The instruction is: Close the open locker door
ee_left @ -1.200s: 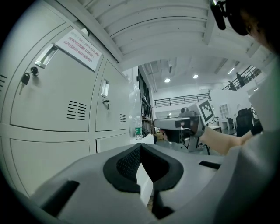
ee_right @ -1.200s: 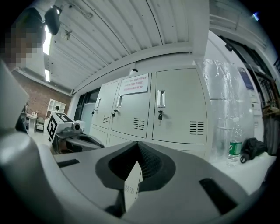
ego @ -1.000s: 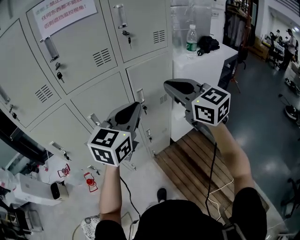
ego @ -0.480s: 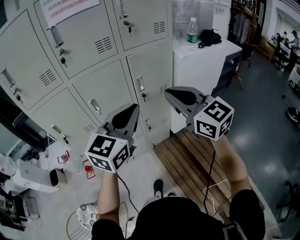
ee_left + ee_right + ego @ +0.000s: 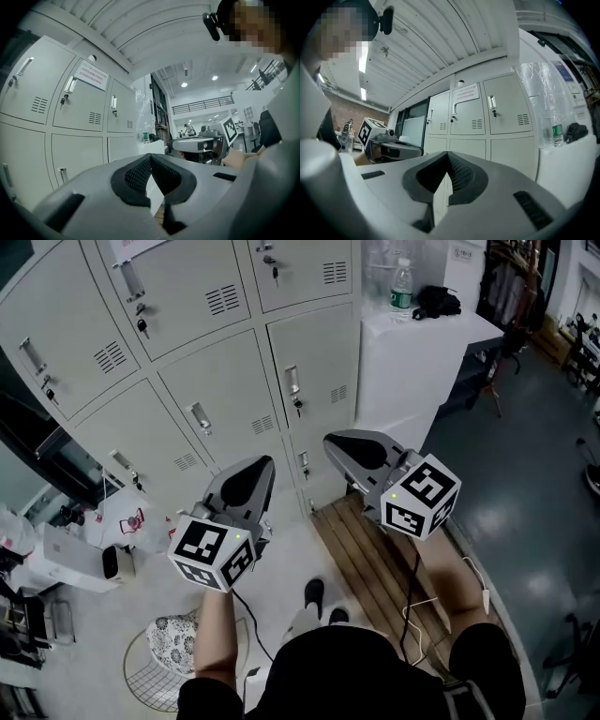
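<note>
Head view: left claw (image 5: 264, 465), right claw (image 5: 330, 440) pressed together, empty; lockers (image 5: 220, 390) ahead, wooden pallet (image 5: 371, 561) below.

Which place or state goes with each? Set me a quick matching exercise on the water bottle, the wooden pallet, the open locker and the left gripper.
Things:
1. water bottle
2. wooden pallet
3. open locker
4. left gripper

Places or states:
A. shut, holding nothing
B. far left of the locker bank
C. on top of the white cabinet
D. flat on the floor

Pairs: 1-C; 2-D; 3-B; 4-A
</note>
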The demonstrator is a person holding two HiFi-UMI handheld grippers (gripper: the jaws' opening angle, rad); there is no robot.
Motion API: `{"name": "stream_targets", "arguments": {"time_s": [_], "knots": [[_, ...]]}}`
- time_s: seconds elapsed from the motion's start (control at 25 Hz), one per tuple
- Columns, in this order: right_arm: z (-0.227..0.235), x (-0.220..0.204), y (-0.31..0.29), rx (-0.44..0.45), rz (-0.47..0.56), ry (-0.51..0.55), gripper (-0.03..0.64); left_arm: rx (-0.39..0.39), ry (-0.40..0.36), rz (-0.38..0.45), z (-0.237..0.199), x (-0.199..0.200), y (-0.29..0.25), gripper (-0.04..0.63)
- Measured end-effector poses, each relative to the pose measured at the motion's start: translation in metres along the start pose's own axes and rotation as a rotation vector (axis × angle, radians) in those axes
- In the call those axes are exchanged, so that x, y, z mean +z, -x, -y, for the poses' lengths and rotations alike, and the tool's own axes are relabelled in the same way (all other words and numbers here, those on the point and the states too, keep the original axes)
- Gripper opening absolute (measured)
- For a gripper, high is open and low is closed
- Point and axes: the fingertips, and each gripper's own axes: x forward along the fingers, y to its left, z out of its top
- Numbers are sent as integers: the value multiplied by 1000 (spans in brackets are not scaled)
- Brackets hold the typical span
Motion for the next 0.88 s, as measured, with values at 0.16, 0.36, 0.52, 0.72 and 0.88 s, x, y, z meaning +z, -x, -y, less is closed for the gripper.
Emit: {"name": "stream_targets", "arguments": {"time_s": [0.16,0.36,0.52,0.72,0.88], "knots": [[-20,-16,2,34,-10,-15,6,33,6,0,6,-14,16,17],[-42,-34,0,81,-26,-28,5,72,26,5,7,-27,34,17],[-59,-40,-8,131,-15,-58,6,83,58,42,3,-33,50,17],[-73,-52,-18,164,-12,-85,5,104,97,46,-5,-52,66,17],[-79,-56,-27,153,-16,-53,5,135,108,54,-17,-56,78,17]]}}
